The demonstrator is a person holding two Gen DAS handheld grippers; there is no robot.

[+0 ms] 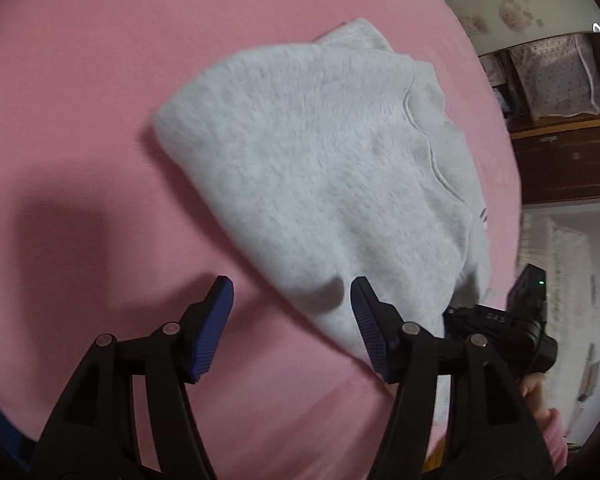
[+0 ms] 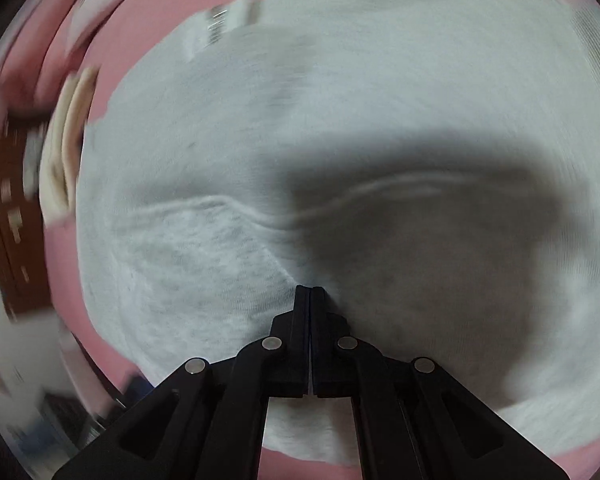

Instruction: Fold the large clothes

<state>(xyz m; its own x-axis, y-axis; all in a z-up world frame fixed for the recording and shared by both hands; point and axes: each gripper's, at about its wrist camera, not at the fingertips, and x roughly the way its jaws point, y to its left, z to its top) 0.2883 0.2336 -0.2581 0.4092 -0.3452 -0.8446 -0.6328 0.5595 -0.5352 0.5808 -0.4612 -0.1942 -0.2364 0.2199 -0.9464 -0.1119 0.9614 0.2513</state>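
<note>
Grey sweatshirt folded on a pink bed, one claw parted, one pressed together.

Left wrist view: the left claw (image 1: 292,300) stands wide, its blue pads (image 1: 216,320) clamping nothing; the right pad sits at the near corner of the folded grey sweatshirt (image 1: 320,168), which lies on the pink bed (image 1: 80,100). The other gripper's black body shows at the right edge. Right wrist view, blurred: the right claw (image 2: 309,290) is fully closed, tips low over the sweatshirt (image 2: 380,80) beside a seam; whether they pinch cloth I cannot tell.
</note>
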